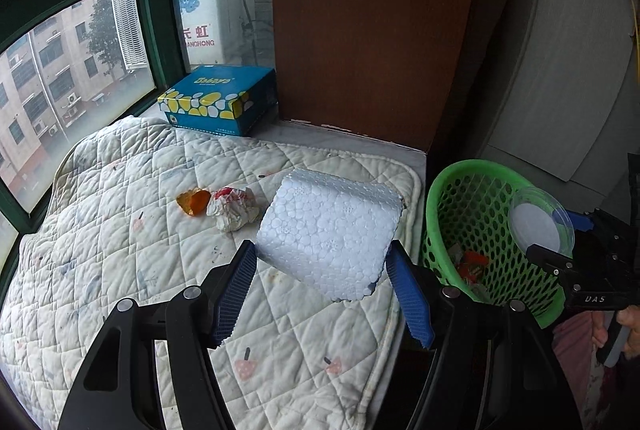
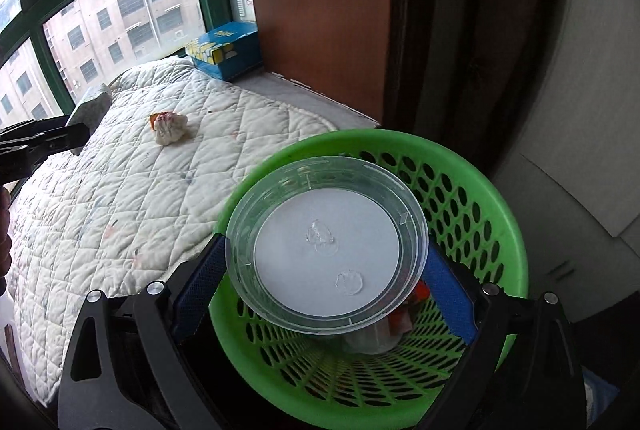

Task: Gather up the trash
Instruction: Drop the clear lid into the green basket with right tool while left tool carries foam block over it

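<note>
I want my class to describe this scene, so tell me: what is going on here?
A person is clearing trash off a quilted pad by a window, with a hand-held gripper in each hand. The left hand-held gripper is clamped on a white foam block above the pad. The right hand-held gripper holds a clear plastic lid over a green basket that already has scraps in it. A crumpled paper wad and an orange scrap lie uncollected on the pad.

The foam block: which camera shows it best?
The left wrist view: the foam block fills the middle, gripped by the left gripper. The right wrist view catches only a small end at the left edge.
</note>
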A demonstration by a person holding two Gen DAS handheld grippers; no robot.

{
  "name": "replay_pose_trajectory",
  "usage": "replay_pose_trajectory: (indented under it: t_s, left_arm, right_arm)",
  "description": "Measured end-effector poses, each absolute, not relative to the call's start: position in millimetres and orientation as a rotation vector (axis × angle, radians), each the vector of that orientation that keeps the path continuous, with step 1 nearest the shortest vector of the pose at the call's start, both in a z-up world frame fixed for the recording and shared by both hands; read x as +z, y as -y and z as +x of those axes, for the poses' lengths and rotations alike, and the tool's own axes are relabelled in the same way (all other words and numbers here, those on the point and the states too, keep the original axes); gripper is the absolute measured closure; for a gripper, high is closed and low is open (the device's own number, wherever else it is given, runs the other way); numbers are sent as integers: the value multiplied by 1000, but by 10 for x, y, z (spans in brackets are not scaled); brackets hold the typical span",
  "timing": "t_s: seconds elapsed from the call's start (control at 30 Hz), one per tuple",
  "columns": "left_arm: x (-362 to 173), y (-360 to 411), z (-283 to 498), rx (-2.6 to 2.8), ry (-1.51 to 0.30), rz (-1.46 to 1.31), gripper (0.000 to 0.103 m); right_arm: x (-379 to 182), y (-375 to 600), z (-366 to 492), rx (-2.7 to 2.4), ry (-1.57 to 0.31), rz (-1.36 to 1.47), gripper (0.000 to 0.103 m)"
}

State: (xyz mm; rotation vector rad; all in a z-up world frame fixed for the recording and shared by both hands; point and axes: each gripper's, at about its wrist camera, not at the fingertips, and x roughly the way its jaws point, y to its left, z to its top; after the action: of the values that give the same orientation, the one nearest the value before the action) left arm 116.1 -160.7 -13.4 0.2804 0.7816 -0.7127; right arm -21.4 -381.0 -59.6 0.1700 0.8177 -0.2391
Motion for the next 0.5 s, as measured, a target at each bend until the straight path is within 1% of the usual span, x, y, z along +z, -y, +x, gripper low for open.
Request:
replay_pose_trajectory:
  t_s: [0.13, 0.27, 0.5]
  left_arm:
    - [-109, 1767, 1106, -736, -777, 294, 39]
    - [-111, 1932, 1067, -761, -773, 307, 39]
    - [-138, 2257, 903, -818, -778, 325, 39]
  right_arm:
    - [-636, 3969, -311, -259, -821, 200, 10]
    - [-645, 4059, -411, -269, -811, 216, 7]
    - [-595, 4164, -588, -301, -789, 229, 7]
